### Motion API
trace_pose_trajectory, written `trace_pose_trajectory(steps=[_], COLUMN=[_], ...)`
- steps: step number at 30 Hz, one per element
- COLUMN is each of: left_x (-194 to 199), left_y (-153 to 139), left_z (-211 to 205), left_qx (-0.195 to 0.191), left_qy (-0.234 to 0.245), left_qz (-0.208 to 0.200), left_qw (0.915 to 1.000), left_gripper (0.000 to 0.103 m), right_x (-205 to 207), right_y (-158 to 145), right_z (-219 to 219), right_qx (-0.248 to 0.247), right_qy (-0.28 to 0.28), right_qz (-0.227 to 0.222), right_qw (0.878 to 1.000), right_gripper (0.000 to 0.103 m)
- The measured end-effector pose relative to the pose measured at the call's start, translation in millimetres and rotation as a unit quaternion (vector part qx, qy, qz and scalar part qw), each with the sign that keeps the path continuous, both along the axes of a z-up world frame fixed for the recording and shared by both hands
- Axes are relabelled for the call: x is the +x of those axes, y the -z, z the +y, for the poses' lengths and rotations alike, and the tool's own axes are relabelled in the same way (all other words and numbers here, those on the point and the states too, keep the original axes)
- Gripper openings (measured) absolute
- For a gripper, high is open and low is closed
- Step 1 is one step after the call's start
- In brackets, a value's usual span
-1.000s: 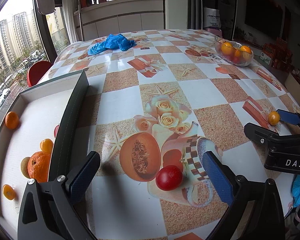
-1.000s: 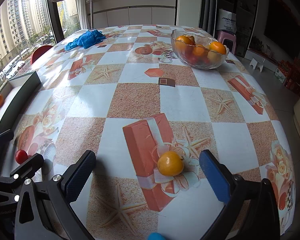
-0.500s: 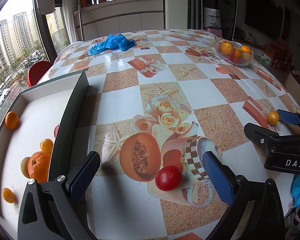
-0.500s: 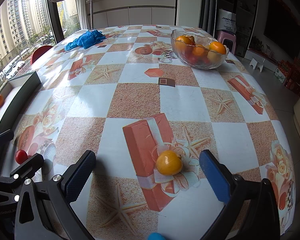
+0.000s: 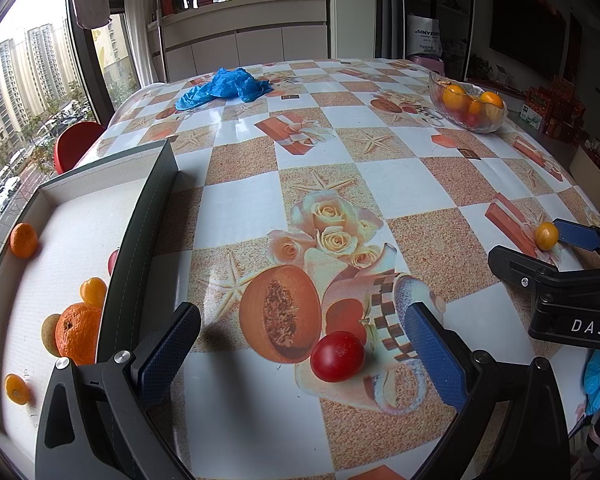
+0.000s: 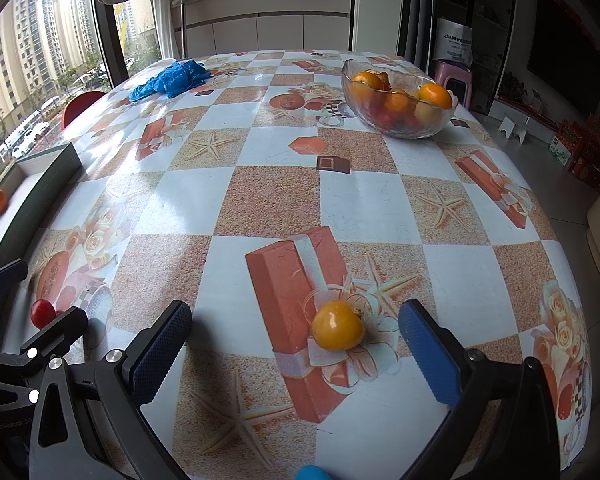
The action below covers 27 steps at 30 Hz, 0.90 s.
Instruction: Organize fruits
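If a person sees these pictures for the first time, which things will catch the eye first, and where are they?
Two lone fruits stand out on the patterned tablecloth: a red tomato between the open left gripper fingers, and a yellow fruit between the open right gripper fingers. Behind them, a glass bowl of oranges sits far right, and a white tray with scattered fruit lies at the left.

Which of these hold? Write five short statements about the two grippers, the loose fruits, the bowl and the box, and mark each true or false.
1. The left gripper is open around the red fruit. True.
2. The right gripper has clamped the yellow fruit. False: open, not touching.
3. The glass bowl holds fruit. True.
4. The box is empty. False: several fruits inside.
5. The blue cloth covers the bowl. False: lies apart.
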<state>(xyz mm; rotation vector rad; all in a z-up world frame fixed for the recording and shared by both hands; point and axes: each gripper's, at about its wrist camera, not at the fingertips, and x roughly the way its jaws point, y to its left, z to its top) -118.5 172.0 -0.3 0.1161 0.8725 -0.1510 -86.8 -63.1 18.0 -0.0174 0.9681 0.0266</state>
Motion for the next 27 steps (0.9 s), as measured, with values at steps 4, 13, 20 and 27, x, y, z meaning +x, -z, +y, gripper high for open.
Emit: trace_pose_trajectory(steps=[4, 13, 20, 27], left_x=[-0.1, 0.4, 0.1, -7.1], left_y=[0.0, 0.0, -0.2, -2.2], left_z=[0.0, 0.0, 0.5, 7.9], left_qx=[0.000, 0.000, 0.000, -0.002], left_qy=[0.000, 0.000, 0.001, 0.012], left_qz=[0.000, 0.000, 0.003, 0.027], left_qw=[1.0000, 1.0000, 1.0000, 0.9996], left_gripper=[0.102, 0.102, 0.102, 0.102], right_x=[-0.4, -0.5, -0.2, -0.9], right_y=[0.2, 0.2, 0.1, -0.5], right_z=[-0.1, -0.1, -0.1, -0.3], right_qx=[0.000, 0.000, 0.000, -0.001], right_qy=[0.000, 0.000, 0.000, -0.001], right_qz=[0.000, 0.000, 0.000, 0.001], right_qw=[1.000, 1.000, 1.000, 1.000], right_gripper=[0.103, 0.103, 0.103, 0.103])
